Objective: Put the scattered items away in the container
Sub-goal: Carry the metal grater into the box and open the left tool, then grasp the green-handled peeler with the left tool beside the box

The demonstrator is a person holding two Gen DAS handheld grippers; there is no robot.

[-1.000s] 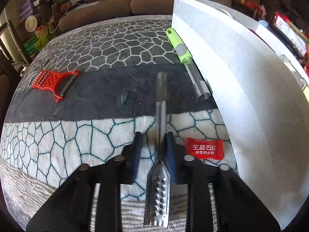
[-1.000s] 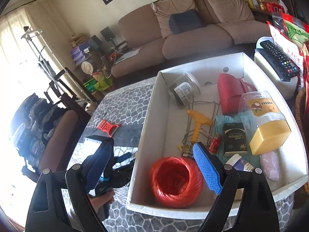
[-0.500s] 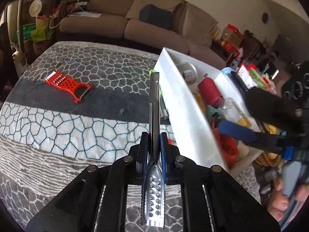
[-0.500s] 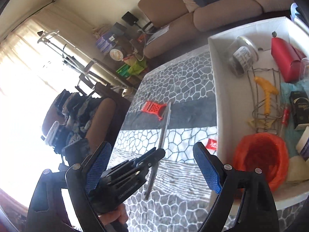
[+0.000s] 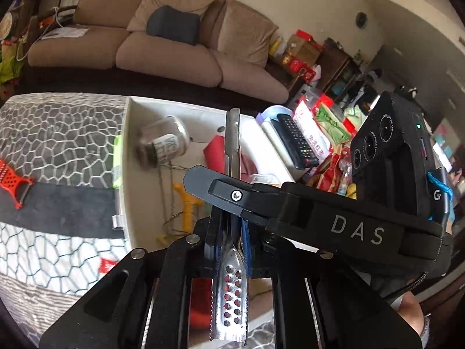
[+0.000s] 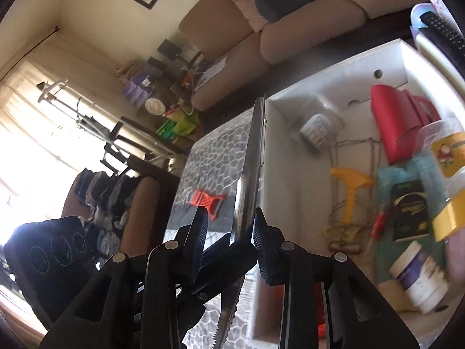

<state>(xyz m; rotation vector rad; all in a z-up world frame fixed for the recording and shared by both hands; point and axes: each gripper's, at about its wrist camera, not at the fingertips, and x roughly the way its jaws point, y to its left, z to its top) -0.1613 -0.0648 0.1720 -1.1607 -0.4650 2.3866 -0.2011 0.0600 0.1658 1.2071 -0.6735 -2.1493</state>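
Note:
A long metal scraper point(image 5: 232, 290) with a perforated, toothed head is clamped in my left gripper point(image 5: 231, 232), which is shut on it near the head. Its handle point(image 6: 250, 160) points up over the white box point(image 5: 128, 174). My right gripper point(image 6: 228, 221) comes across from the right, one of its fingers point(image 5: 221, 189) lying in front of the handle. Its jaws are closing with the handle between them: the right pad is at the metal, while a gap remains on the left. A red peeler point(image 5: 11, 180), a green-handled corer point(image 5: 117, 160) and a red sachet point(image 5: 107, 264) lie on the patterned cloth.
The white box point(image 6: 279, 174) holds a jar point(image 6: 316, 128), a red pouch point(image 6: 392, 122), a yellow-handled tool point(image 6: 348, 186), tubs and packets. A remote control point(image 5: 293, 139) and snack bags sit beyond its right side. A sofa stands behind the table.
My left gripper has lifted the scraper off the cloth and swung it towards the box. My right gripper has come in from over the box and narrowed its jaws around the handle.

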